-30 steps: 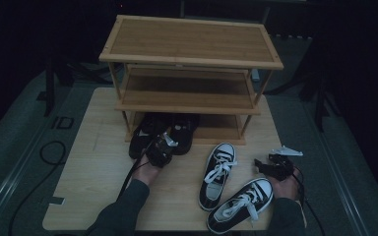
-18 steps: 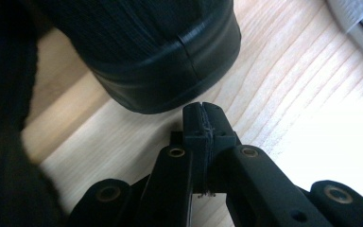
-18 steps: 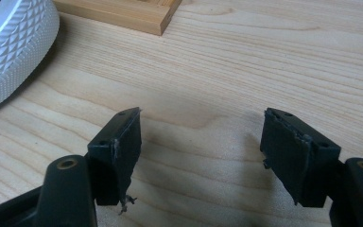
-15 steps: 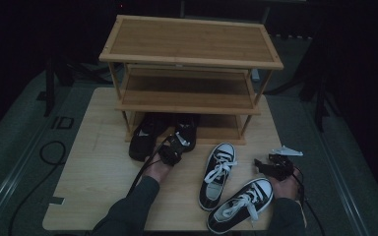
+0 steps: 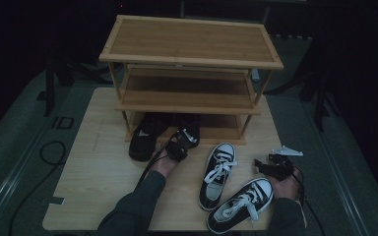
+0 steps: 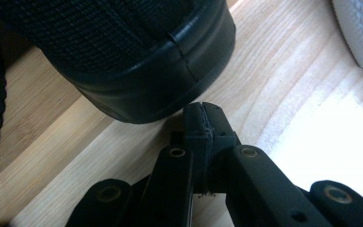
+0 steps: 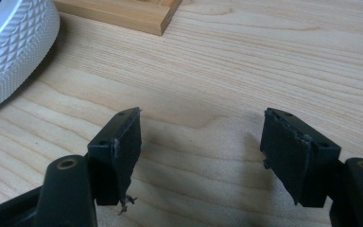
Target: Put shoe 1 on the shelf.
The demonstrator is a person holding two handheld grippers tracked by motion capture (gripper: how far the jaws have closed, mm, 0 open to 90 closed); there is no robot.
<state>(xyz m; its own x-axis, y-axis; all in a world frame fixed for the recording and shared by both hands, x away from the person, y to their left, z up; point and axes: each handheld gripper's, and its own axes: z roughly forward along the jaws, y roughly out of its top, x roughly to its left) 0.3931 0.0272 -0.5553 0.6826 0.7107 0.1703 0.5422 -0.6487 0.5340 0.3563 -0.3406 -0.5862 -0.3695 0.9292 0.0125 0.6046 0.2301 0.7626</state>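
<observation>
While the left gripper [image 6: 202, 124] is held with its fingers pressed together on nothing, a black shoe [image 6: 123, 52] is seen just beyond their tips, its heel almost touching them. On the table [image 5: 103, 167], this shoe [image 5: 189, 129] is set under the lowest shelf of the wooden rack [image 5: 192, 54]. At the right, the right gripper [image 7: 201, 156] is kept with fingers wide apart over bare wood.

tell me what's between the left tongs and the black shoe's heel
Nothing: in the left gripper view the shut left tongs sit just short of the black shoe, with a sliver of bare wooden table between.
</observation>
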